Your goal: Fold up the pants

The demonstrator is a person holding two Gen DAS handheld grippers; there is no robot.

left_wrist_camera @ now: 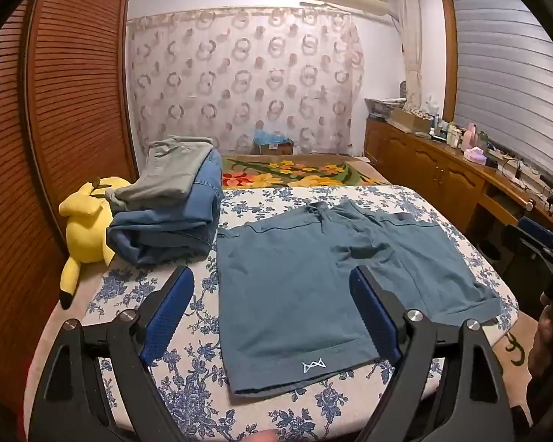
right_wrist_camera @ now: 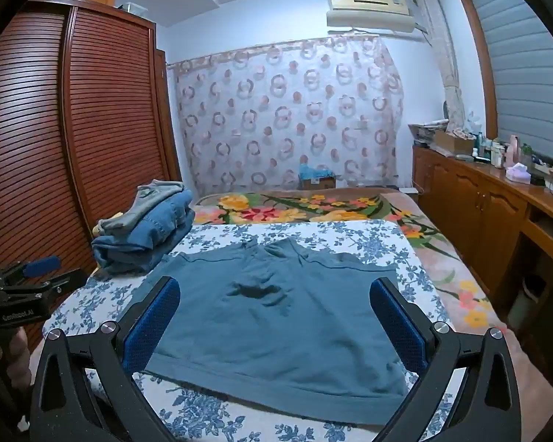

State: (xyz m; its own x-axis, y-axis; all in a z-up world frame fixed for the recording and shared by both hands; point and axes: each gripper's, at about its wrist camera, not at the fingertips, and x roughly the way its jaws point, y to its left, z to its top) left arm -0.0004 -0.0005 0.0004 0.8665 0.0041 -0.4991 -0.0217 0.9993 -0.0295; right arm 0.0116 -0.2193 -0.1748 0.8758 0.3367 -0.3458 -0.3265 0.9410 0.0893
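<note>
Left gripper (left_wrist_camera: 272, 305) spread wide, nothing pinched, hovering over the near left leg of the shorts (left_wrist_camera: 324, 287). Right gripper (right_wrist_camera: 276, 316) also spread wide and empty, over the near right leg.

Shorts lie flat, mostly smoothed, on the blue-floral sheet (left_wrist_camera: 188, 379) at the near end of the bed: waistband and drawstring at the far side, leg hems toward me. Small logo on the near left hem. Some wrinkling around the crotch.

Step in hand, as I read it: first fold not yet started, both grippers lining up for a grab.

How to do it well, my take:
- Lengthwise fold first, one leg onto the other.
- One gripper takes a hem corner, the other the waistband corner on the same side; pinch only the shorts, not the sheet under them.
- Lift both ends together, carry across, match the edges, then release.
- Right leg hem is turned up slightly; flatten it before folding.
- Keep clear of the pile (left_wrist_camera: 169, 213) just left of the shorts.

Counts:
- shorts to fold: 1
- grippers: 2
- folded garments in the pile: at least 2, grey on top of denim; can't tell if more
- yellow plush toy (left_wrist_camera: 88, 228): 1, beside the pile
</note>
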